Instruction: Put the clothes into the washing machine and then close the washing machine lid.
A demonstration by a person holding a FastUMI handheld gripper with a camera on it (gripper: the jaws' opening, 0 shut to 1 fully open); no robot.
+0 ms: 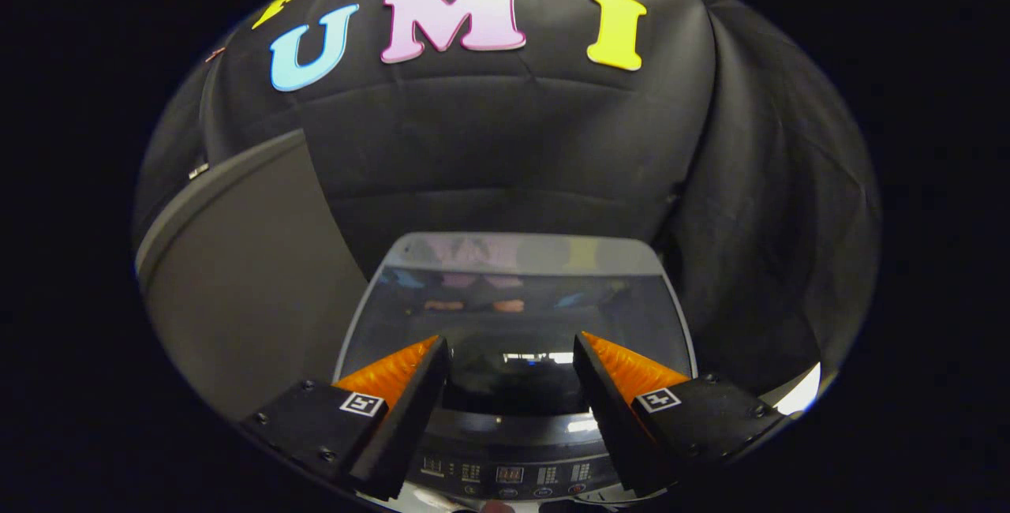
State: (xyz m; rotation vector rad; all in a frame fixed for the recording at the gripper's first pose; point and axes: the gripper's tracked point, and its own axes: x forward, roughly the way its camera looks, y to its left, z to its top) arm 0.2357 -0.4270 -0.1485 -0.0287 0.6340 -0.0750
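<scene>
Gripper view: gripper [511, 355] fingers spread apart, nothing between them, poised above the washing machine lid [517, 300]. Lid lies flat and closed, glossy, control panel [505, 475] nearest the fingers. Grey panel [237, 292] stands beside the machine; clothes unseen.

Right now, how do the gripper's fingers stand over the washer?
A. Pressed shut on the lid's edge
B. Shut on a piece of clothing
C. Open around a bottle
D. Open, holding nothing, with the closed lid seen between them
D: the gripper has its fingers spread wide with nothing between them, and the washer's glass lid lies flat and closed in the gap.
</scene>
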